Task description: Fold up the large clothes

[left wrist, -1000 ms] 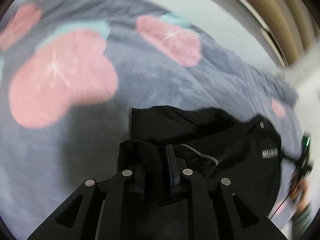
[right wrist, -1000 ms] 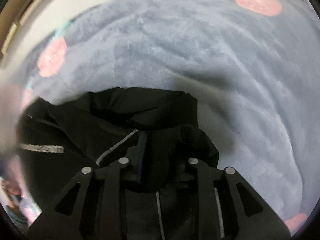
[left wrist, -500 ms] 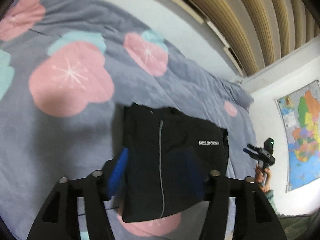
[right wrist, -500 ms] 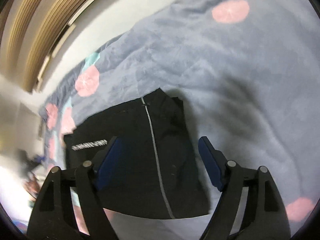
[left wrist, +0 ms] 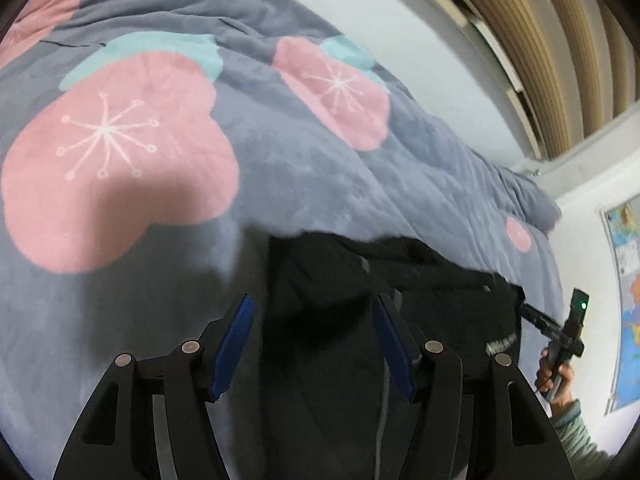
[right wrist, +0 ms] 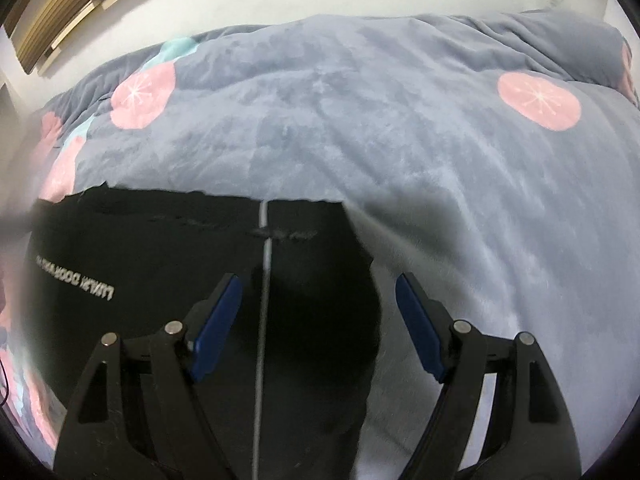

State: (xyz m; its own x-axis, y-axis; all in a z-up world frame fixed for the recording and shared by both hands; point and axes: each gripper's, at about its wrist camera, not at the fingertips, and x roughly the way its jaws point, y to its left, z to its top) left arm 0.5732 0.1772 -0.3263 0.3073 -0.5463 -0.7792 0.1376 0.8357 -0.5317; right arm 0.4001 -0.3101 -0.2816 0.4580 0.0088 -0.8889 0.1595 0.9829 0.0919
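A black zip jacket (left wrist: 420, 308) with white lettering lies folded flat on a grey blanket, also in the right wrist view (right wrist: 168, 264). My left gripper (left wrist: 314, 320) is open and empty, just above the jacket's left part. My right gripper (right wrist: 318, 300) is open and empty, above the jacket's right edge, its left finger beside the white zip line (right wrist: 264, 264). The right gripper (left wrist: 560, 332) and the hand that holds it show at the far right of the left wrist view.
The grey blanket (left wrist: 280, 168) with pink and teal flower shapes covers the whole bed, also in the right wrist view (right wrist: 400, 140). A white wall (left wrist: 400, 12) and slatted wood panels lie behind. A map (left wrist: 628, 300) hangs at the right.
Both grippers let go of the black jacket and opened. The jacket now lies flat on the blanket, and both grippers have come lower over it since half a second ago.
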